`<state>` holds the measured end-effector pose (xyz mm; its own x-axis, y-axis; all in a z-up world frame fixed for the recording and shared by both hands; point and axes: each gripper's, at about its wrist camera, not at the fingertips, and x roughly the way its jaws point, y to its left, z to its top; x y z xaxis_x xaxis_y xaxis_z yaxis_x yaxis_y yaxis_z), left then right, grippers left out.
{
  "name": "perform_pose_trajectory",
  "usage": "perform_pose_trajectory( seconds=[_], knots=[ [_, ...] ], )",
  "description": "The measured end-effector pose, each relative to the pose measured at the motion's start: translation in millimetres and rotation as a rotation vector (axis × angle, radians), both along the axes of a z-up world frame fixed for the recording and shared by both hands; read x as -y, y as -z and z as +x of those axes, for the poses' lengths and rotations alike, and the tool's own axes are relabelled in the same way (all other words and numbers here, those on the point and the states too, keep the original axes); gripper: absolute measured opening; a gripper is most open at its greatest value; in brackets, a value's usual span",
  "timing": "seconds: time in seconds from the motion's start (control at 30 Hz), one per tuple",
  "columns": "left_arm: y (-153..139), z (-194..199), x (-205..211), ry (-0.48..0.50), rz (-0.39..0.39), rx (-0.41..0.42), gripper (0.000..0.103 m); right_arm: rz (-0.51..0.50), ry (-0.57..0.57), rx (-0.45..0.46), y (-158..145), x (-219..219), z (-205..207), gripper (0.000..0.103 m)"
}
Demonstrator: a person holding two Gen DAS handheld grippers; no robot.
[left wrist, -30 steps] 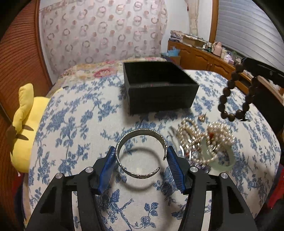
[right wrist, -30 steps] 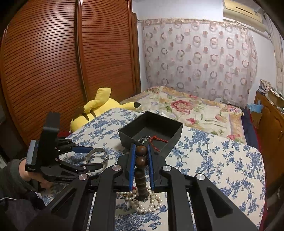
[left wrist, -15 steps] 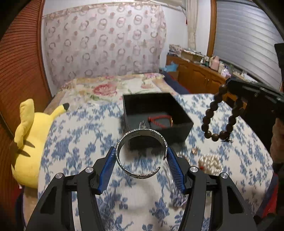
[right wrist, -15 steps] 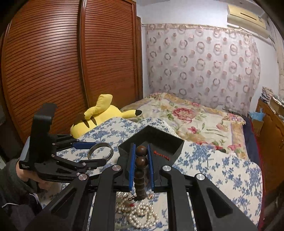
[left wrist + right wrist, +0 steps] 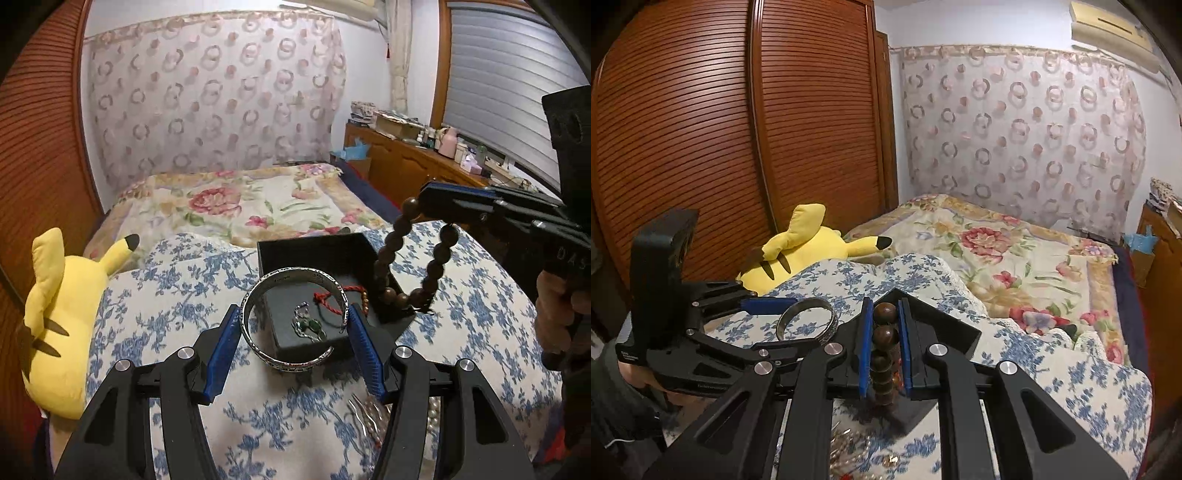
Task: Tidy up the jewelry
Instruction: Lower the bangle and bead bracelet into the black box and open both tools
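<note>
Silver metal marks the open cuff bangle (image 5: 293,319) clamped between the blue pads of the left gripper (image 5: 293,341) at the centre of the left wrist view, above the near edge of the black box (image 5: 317,247). Inside the box, a red cord (image 5: 327,301) and a green-stoned pendant (image 5: 308,326) are seen. At centre right, the wooden bead bracelet (image 5: 415,258) is hung from the right gripper (image 5: 430,197), over the box's right corner.

From the right wrist view, the bead bracelet (image 5: 884,339) is gripped in the right gripper (image 5: 884,321) at centre frame. At left centre, the bangle (image 5: 807,325) is held by the left gripper (image 5: 775,314). Pearls (image 5: 849,454) are glimpsed at the bottom edge.
</note>
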<state>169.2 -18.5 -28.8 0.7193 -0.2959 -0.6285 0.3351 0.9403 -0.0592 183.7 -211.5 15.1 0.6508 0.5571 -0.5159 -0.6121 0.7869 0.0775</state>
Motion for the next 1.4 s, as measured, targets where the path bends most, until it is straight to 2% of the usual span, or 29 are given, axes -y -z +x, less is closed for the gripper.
perform_pose_trajectory(
  seconds=[0.43, 0.63, 0.67, 0.73, 1.07, 1.3, 1.37, 1.4],
  knots=[
    [9, 28, -8, -0.04, 0.014, -0.04, 0.056, 0.028, -0.077, -0.123, 42, -12, 39, 0.015],
    [9, 36, -4, -0.04, 0.028, -0.046, 0.056, 0.002, -0.034, -0.185, 69, -7, 57, 0.018],
    [9, 38, -2, -0.038, 0.028, -0.047, 0.056, 0.006, -0.024, -0.188, 69, -5, 59, 0.029],
    [10, 44, 1, -0.033, 0.027, -0.049, 0.056, 0.025, 0.002, -0.178, 67, 2, 61, 0.038],
    [19, 76, 27, -0.004, 0.068, -0.074, 0.056, 0.041, 0.08, -0.142, 61, 31, 65, 0.038],
    [25, 85, 41, 0.005, 0.105, -0.078, 0.056, 0.035, 0.099, -0.142, 63, 38, 67, 0.038],
    [25, 85, 41, 0.003, 0.102, -0.072, 0.06, 0.028, 0.097, -0.139, 64, 36, 66, 0.038],
    [23, 85, 41, 0.001, 0.098, -0.066, 0.067, 0.027, 0.096, -0.138, 64, 35, 66, 0.038]
  ],
)
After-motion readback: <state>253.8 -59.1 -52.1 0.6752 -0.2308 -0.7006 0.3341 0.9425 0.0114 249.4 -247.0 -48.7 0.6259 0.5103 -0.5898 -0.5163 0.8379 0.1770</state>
